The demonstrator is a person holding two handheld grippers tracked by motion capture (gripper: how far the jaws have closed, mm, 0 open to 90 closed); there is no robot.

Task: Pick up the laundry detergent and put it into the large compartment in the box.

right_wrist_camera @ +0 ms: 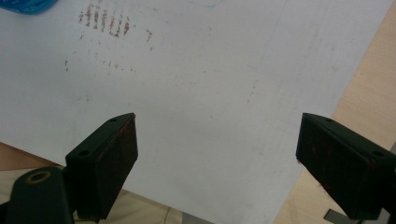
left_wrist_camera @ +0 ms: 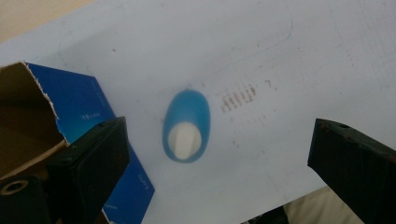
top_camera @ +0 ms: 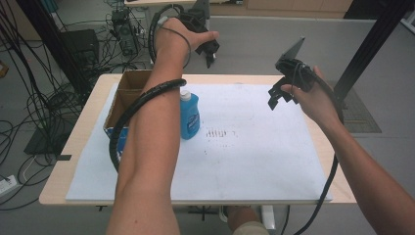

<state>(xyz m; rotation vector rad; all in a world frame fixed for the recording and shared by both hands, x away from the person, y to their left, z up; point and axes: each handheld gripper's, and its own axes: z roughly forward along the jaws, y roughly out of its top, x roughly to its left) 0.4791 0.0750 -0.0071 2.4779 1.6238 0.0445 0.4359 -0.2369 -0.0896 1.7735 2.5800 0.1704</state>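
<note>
**Above the table, both grippers are hanging open over a blue bottle**

On the wooden table (top_camera: pixel 73 147) a large white sheet (top_camera: pixel 254 147) is lying and is covering most of the top. At its left edge an open cardboard box (top_camera: pixel 128 90) with blue sides is standing, with its flaps up. Just beside the box, to its right, the blue bottle (top_camera: pixel 189 113) with a white cap is standing upright on the sheet. Near the bottle, some small brown marks (top_camera: pixel 218 133) are showing on the sheet.

The left gripper (top_camera: pixel 209 53) is hanging high above the far side of the table; its jaws are standing wide apart and are holding nothing. In the left gripper view, it is looking straight down on the bottle (left_wrist_camera: pixel 187 125) between its jaws.

The right gripper (top_camera: pixel 279 95) is hanging over the right part of the sheet, well apart from the bottle, with jaws also wide and empty.
</note>
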